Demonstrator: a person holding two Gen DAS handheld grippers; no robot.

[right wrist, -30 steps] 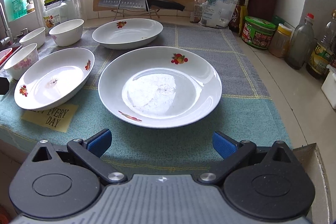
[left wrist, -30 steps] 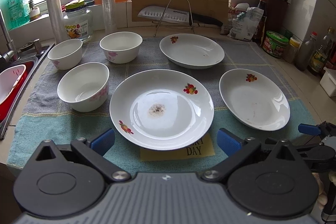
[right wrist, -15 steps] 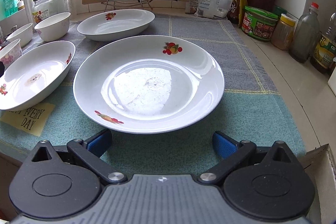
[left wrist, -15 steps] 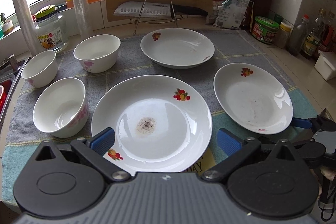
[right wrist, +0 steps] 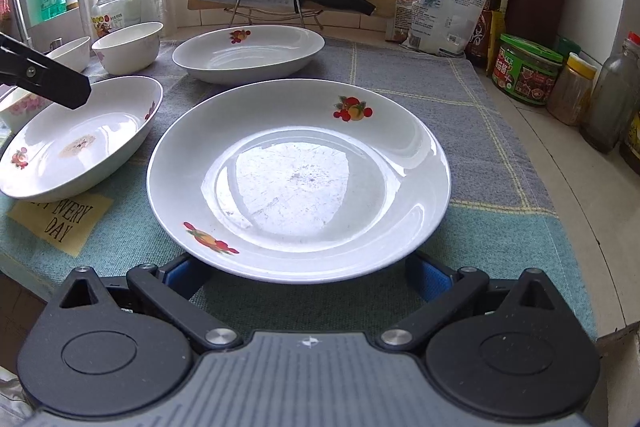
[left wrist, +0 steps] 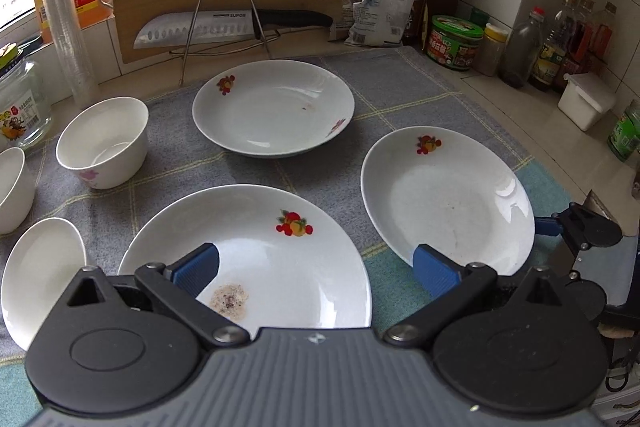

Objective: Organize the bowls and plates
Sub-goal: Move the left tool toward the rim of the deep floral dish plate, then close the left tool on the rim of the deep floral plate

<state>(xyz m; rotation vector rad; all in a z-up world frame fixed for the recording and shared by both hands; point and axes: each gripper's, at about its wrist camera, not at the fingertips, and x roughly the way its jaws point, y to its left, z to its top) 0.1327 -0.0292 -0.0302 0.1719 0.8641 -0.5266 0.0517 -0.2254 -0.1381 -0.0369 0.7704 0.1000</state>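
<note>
Left claw (left wrist: 316, 269): spread wide, holding nothing, hovering over the near rim of the stained plate (left wrist: 256, 255), one blue pad above the plate's inside and the other out over the cloth (left wrist: 400, 95).
Right claw (right wrist: 304, 277): spread wide, empty, low at the near edge of the right plate (right wrist: 298, 179); both blue pads sit beneath the plate's near rim, and whether they touch it cannot be told.
Plates: three deep white plates with fruit prints lie apart on the cloth, the stained one at the near edge, the right one beside it toward the right edge, the far plate (left wrist: 273, 107) toward the back by the knife rack (left wrist: 224, 23).
Bowls: three white bowls stand separately along the left side of the cloth, the rear bowl (left wrist: 103, 143) farthest back, the middle bowl (left wrist: 12, 189) nearer the left edge, the near bowl (left wrist: 42, 277) close beside the stained plate.
Progress: nothing stacked yet, by the look of it; each claw seems to be lining up on its own plate.
Risk, grip: glazed rims are slick and sloped, so a shallow pinch could let a plate slide out and drop.
Risk, crowding: the two near plates lie close together, so lifting one at a tilt could knock its neighbour or the near bowl.
Risk, edge: pulling the right plate toward the near edge could carry it off the bench.
Risk, claws: both work side by side and could collide between the plates.
</note>
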